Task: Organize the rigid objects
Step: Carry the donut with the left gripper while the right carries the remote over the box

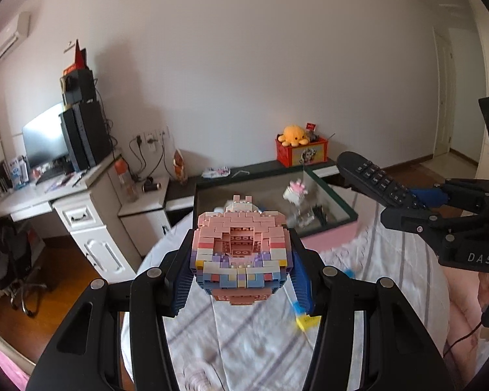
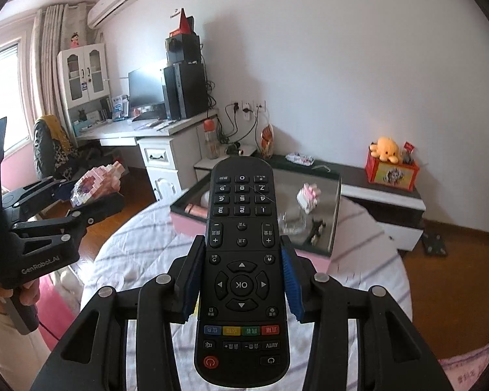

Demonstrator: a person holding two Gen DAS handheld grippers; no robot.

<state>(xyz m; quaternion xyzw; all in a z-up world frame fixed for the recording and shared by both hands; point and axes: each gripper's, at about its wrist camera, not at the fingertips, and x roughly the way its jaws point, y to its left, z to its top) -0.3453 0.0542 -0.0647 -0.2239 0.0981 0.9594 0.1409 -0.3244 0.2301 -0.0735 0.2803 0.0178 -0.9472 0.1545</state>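
White walls and a striped white bedsheet (image 2: 140,238) fill the background, with a shallow dark-rimmed box (image 2: 334,215) lying on the bed beyond. Left tongs (image 1: 241,260) grip a pastel pink, blue and white brick-built model (image 1: 239,251) between blue pads, held in the air above the sheet. Right tongs (image 2: 243,277) clamp a long black plastic remote control (image 2: 243,260) by its sides, its keypad facing up, also raised over the bed.

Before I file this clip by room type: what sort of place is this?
Most likely a bedroom that doubles as a study: a striped bedsheet lies below the grippers, a white desk carries a monitor, and an air conditioner hangs on the wall beside a curtained window.
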